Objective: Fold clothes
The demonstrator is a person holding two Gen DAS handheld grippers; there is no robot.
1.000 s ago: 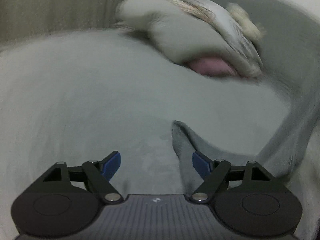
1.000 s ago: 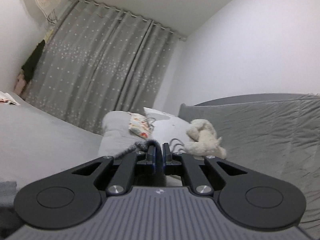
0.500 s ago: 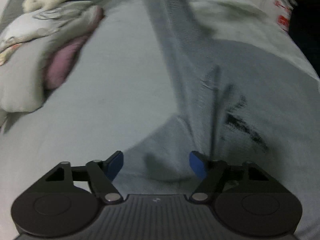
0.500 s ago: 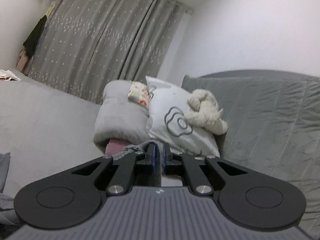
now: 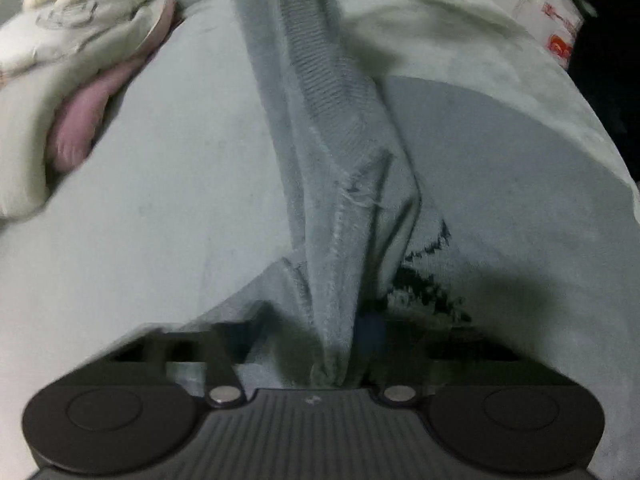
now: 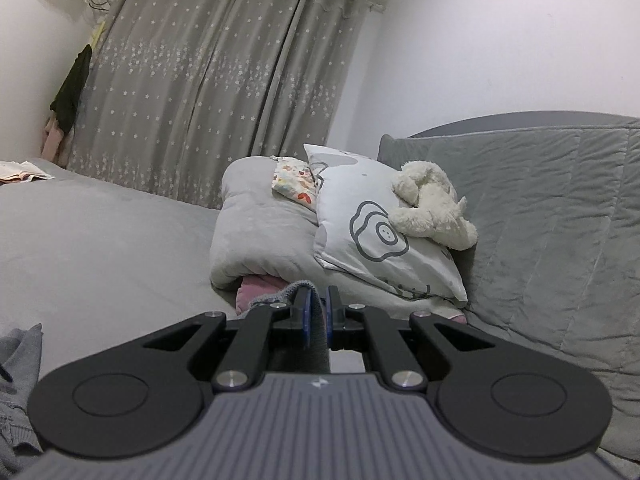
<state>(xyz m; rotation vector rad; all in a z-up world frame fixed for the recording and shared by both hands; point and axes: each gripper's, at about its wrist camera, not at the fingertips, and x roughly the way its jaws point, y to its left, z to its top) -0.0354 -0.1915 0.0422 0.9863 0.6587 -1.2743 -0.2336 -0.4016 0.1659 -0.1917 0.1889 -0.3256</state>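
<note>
A grey knit garment point(image 5: 340, 152) with a ribbed band and a dark print stretches up from the bed in the left wrist view. My left gripper point(image 5: 320, 332) has a bunched fold of it between its fingers; the view is blurred, and the fingers look closed on the cloth. My right gripper point(image 6: 316, 312) is shut on a grey ribbed edge of the same garment point(image 6: 318, 332) and holds it above the bed. More of the garment point(image 6: 18, 364) lies at the lower left of the right wrist view.
The bed point(image 6: 100, 240) has a grey cover. At its head are a folded grey quilt point(image 6: 260, 232), a white pillow point(image 6: 372, 240), a cream plush toy point(image 6: 428, 208) and a padded grey headboard point(image 6: 552, 208). Curtains point(image 6: 208, 92) hang behind. A box point(image 5: 556, 20) sits beside the bed.
My left gripper has moved onto the garment and closed on a fold of it; it was open before. My right gripper has come lower, still shut on the cloth.
</note>
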